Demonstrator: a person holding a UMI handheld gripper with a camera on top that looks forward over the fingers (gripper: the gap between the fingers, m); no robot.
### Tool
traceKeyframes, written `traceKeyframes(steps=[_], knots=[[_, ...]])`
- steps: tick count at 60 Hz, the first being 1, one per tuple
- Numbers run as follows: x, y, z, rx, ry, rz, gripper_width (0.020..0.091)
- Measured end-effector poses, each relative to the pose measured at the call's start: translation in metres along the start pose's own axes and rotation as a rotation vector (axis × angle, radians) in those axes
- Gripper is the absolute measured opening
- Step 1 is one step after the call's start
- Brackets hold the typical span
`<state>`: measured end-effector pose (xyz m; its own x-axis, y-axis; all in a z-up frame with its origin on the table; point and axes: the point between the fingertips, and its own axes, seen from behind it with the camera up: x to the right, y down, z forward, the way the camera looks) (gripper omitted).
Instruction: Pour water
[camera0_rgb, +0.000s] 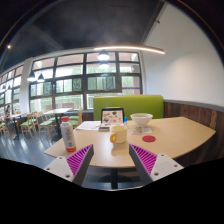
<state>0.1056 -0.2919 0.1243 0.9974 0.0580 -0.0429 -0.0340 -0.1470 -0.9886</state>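
A: Claw (110, 160), item one: released, both fingers spread wide with nothing between them. Pink pads (78, 159) show on the inner faces. It hangs well back from the surface (175, 135).

B: Surface, item two?

A: Light wood top, rounded corners, on a single central pedestal. Everything on it lies beyond the fingers.

B: Contents?

A: One bottle (68, 134), upright, pale body with a reddish cap, near the edge on the left-finger side. One small yellowish container (118, 133), upright, about mid-surface, roughly in line with the gap between the fingers. One white bowl (141, 121), further back and to the right of that container. One small red round piece (149, 137), flat on the wood, right of the container. Whether any vessel holds water, cannot tell.

B: Surroundings?

A: Green bench seat (125, 104) behind the surface, large windows (70, 80) beyond, ceiling light strip (135, 48) overhead, more tables and chairs (25, 124) off to the left.
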Motion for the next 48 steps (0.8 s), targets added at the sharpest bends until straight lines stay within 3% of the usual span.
traceKeyframes(steps=[21, 32, 42, 48], knots=[[-0.086, 0.033, 0.035, -0.085, -0.138, -0.007, 0.0818], [-0.155, 0.044, 0.116, -0.082, -0.177, -0.031, 0.082], [-0.209, 0.053, 0.162, -0.128, -0.207, -0.024, 0.0813], [-0.228, 0.044, 0.188, -0.124, -0.178, -0.066, 0.0826]])
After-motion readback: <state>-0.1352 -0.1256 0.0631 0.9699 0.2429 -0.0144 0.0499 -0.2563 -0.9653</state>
